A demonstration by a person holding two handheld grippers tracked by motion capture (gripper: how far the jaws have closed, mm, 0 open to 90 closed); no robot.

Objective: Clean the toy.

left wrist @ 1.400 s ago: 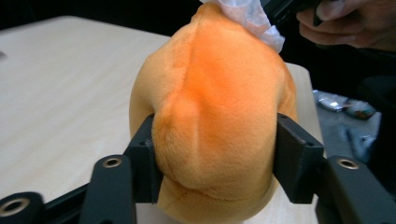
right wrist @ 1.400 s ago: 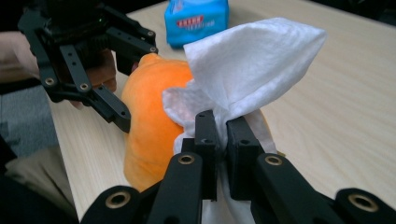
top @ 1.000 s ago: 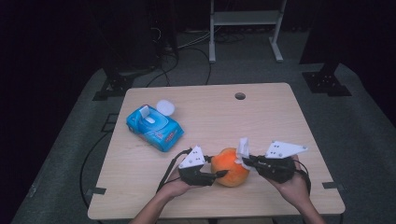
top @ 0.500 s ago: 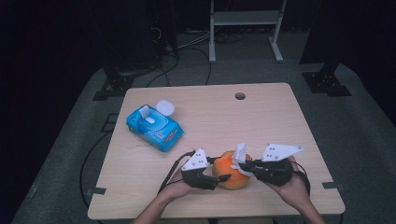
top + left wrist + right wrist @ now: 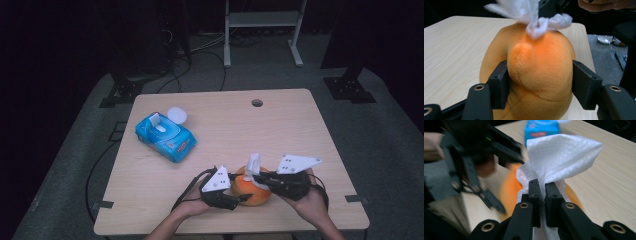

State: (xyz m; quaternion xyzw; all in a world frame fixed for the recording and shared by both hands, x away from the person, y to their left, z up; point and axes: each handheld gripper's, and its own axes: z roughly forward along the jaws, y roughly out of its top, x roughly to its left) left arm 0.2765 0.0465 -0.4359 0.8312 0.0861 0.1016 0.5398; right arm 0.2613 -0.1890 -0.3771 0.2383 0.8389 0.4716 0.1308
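Orange plush ball (image 5: pixel 252 191) sits at the near edge of the worktop (image 5: pixel 280 130), directly between your hands. Your left gripper (image 5: pixel 537 82) clamps its sides; the jaws were just opening a little, ball between them. Your right gripper (image 5: pixel 542 195) is pinched tight on the white wipe (image 5: pixel 560 155), which rests on the ball's top. Wiping runs downward from there. Blue wipe pack (image 5: pixel 165 136) lies well apart, far left.

Left hand-held gripper (image 5: pixel 239 199) clasps an orange plush (image 5: pixel 252 189); right hand-held gripper (image 5: pixel 256 176) pinches a white wipe (image 5: pixel 253 163) on it.
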